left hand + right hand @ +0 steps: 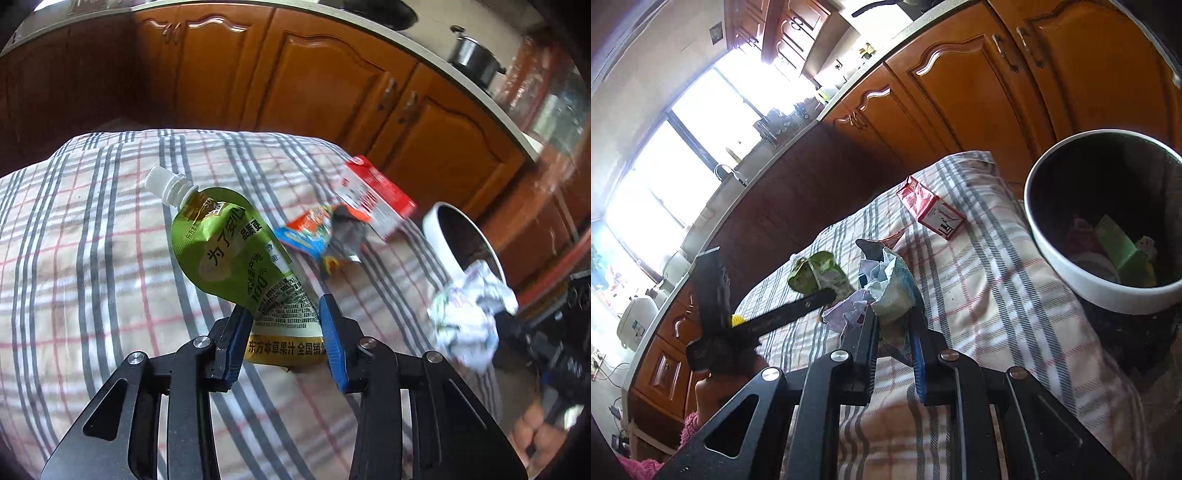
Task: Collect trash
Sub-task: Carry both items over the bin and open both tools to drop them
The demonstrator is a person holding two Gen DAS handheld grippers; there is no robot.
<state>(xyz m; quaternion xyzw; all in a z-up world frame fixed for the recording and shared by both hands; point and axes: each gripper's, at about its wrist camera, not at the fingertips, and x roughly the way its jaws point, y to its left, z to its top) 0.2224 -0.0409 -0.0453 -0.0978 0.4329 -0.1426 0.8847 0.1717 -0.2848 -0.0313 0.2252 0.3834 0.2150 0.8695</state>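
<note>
The left hand-held gripper (284,325) is closed on the lower part of the green juice pouch (236,254), which is lifted clear of the checked cloth (92,258). The white cap (162,184) points up and away to the left of the fingers. The pouch appears empty: light, soft and slick-faced. The bottom seam is the stiffest part and the best hold; a grip on the flat film is likely to slip.

The right hand-held gripper (894,317) is closed on a crumpled wrapper (890,288), also held above the cloth. It is light and springy and may fall loose if the fingers relax.

The white-rimmed bin (1056,251) stands ahead and to the right of the right hand-held gripper, its mouth open, with refuse already inside. Beyond the left fingertips, on the cloth, lie a snack wrapper (310,236) and a red-and-white carton (376,199). Both lie between the left hand-held gripper and the bin. The two hand-held grippers are close together, and the loads could foul each other on the way to the bin.
</note>
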